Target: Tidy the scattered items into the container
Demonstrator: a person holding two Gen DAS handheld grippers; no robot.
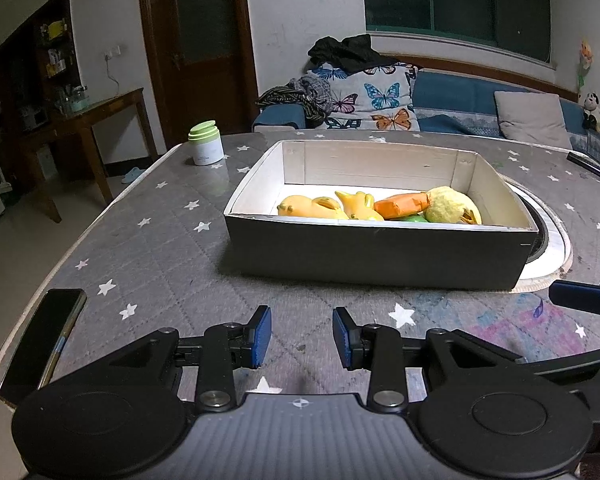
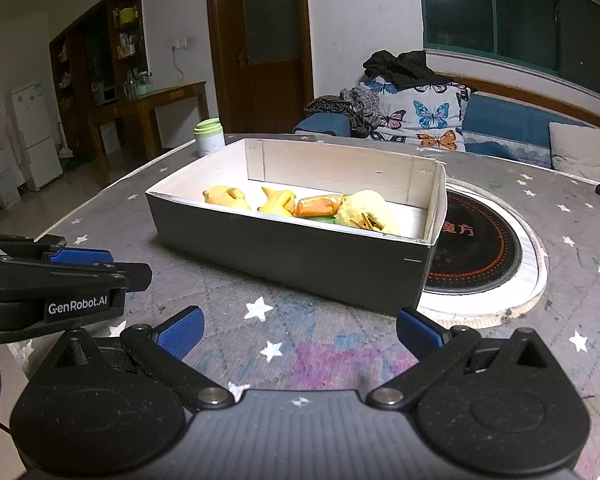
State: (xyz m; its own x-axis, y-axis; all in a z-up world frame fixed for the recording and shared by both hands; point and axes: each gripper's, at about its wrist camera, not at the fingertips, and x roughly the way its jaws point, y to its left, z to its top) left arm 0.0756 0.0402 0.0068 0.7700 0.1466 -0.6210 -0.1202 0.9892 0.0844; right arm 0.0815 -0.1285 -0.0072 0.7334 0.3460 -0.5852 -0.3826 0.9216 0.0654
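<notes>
A dark box with white inside walls (image 1: pixel 380 256) (image 2: pixel 284 252) stands on the star-patterned table. In it lie two yellow duck toys (image 1: pixel 312 207) (image 2: pixel 226 197), an orange carrot toy (image 1: pixel 402 203) (image 2: pixel 318 206), a pale yellow plush (image 1: pixel 452 205) (image 2: pixel 366 210) and something green under them. My left gripper (image 1: pixel 302 336) is open and empty, low over the table in front of the box. My right gripper (image 2: pixel 300 330) is wide open and empty, just to its right; one of its fingers (image 1: pixel 576 297) shows in the left wrist view.
A white jar with a green lid (image 1: pixel 206 143) (image 2: pixel 209 136) stands at the table's far left. A black phone (image 1: pixel 44 340) lies at the near left edge. A round stove plate (image 2: pixel 484 248) sits right of the box. A dark remote (image 1: pixel 592 167) lies far right.
</notes>
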